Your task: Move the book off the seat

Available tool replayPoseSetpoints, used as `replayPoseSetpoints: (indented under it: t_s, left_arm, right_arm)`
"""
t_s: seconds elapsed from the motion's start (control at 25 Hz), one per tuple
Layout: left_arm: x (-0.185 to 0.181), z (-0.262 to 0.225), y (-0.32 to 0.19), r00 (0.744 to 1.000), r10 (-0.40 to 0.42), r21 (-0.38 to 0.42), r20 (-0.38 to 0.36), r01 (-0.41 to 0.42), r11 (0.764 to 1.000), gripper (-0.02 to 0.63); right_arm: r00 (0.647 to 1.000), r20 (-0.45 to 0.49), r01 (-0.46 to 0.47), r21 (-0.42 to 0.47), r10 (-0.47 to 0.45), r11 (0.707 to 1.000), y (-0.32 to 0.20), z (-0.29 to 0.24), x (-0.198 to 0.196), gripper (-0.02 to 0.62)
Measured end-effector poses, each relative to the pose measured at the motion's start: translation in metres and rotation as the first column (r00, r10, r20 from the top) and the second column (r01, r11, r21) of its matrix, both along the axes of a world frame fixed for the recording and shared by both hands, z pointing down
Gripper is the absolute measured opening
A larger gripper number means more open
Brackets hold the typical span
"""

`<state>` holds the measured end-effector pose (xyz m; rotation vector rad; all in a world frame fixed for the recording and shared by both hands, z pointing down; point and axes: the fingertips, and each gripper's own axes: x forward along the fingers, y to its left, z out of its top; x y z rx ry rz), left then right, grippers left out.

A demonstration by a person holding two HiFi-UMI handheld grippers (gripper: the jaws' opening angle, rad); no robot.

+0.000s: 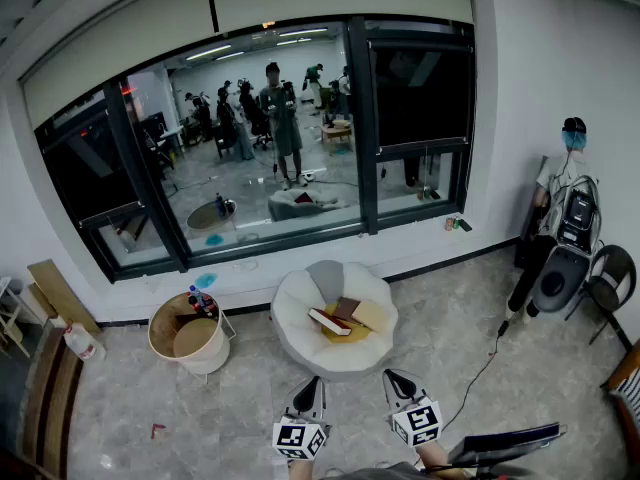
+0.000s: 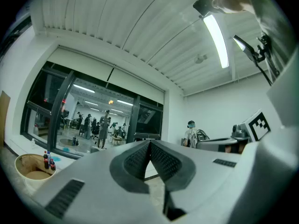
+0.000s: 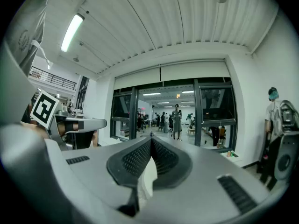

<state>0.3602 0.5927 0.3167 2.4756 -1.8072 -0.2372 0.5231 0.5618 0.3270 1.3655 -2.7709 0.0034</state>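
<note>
A: Book, where is it?

B: The book (image 1: 330,321) lies flat on the cushion of the white round seat (image 1: 290,318), about the middle. It overlaps a yellow flat thing (image 1: 371,315), and a brown one (image 1: 347,307) sits just on its far side. Can't tell if those two are books as well. Not lifted yet.

A: Grippers?

B: The left hand-held gripper (image 1: 308,383) and the right hand-held gripper (image 1: 398,378) are both clenched. In each gripper view the pads meet with nothing between them. They sit side by side on the near side of the seat, close to it but not touching.

A: Why shut and level?

B: My read is that it's an approach pose, before any reach. They point level, so both gripper views look over the seat at the far window (image 1: 270,128) and not at the book. For a grab, the jaws need to open and tip down.

A: Which one goes for it?

B: Probably the left, since the book is on the seat's left half. The overlap is the risk, as the yellow thing could drag along.

A: Anything nearby?

B: A round basket (image 1: 172,320) on the floor left of the seat, and a person (image 1: 565,198) standing far right.
</note>
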Motion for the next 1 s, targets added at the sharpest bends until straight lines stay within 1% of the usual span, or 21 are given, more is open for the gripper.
replayPoseSetpoints:
  t_s: [0.12,0.28,0.48,0.6,0.68,0.76,0.84,0.92,1.0]
  left_arm:
    - [0.008,-0.002,0.003,1.0,-0.008,-0.016,0.011,0.008,1.0,-0.005]
    - [0.02,0.002,0.004,1.0,-0.021,-0.019,0.008,0.021,1.0,-0.005]
    - [0.032,0.0,0.008,0.997,-0.06,-0.039,0.038,0.062,0.997,-0.005]
    - [0.042,0.0,0.011,0.995,-0.09,-0.041,0.049,0.092,0.995,-0.005]
    - [0.047,-0.002,0.011,0.992,-0.116,-0.025,0.049,0.117,0.993,-0.005]
    - [0.049,0.0,0.011,0.988,-0.146,-0.026,0.052,0.148,0.989,-0.005]
    - [0.05,-0.001,0.007,0.983,-0.17,-0.045,0.074,0.174,0.984,-0.005]
    - [0.052,-0.007,0.001,0.979,-0.185,-0.052,0.083,0.19,0.98,-0.005]
    - [0.053,-0.014,-0.008,0.977,-0.194,-0.043,0.086,0.198,0.979,-0.005]
  right_arm:
    - [1.0,0.004,0.012,-0.02,-0.012,1.0,0.003,0.007,0.006,0.012]
    - [1.0,-0.004,0.031,-0.03,-0.031,0.999,0.005,0.01,0.015,0.012]
    - [0.998,-0.004,0.061,-0.052,-0.062,0.997,0.001,0.018,0.024,0.014]
    - [0.999,0.01,0.05,-0.051,-0.049,0.997,-0.01,0.023,0.037,0.014]
    - [0.998,0.045,0.053,-0.065,-0.05,0.996,-0.023,0.027,0.043,0.014]
    - [0.994,0.081,0.084,-0.085,-0.077,0.993,-0.033,0.032,0.038,0.014]
    - [0.99,0.092,0.112,-0.097,-0.103,0.989,-0.04,0.033,0.029,0.014]
    - [0.986,0.103,0.137,-0.093,-0.128,0.986,-0.041,0.026,0.024,0.014]
    - [0.985,0.099,0.152,-0.081,-0.144,0.985,-0.044,0.025,0.024,0.014]
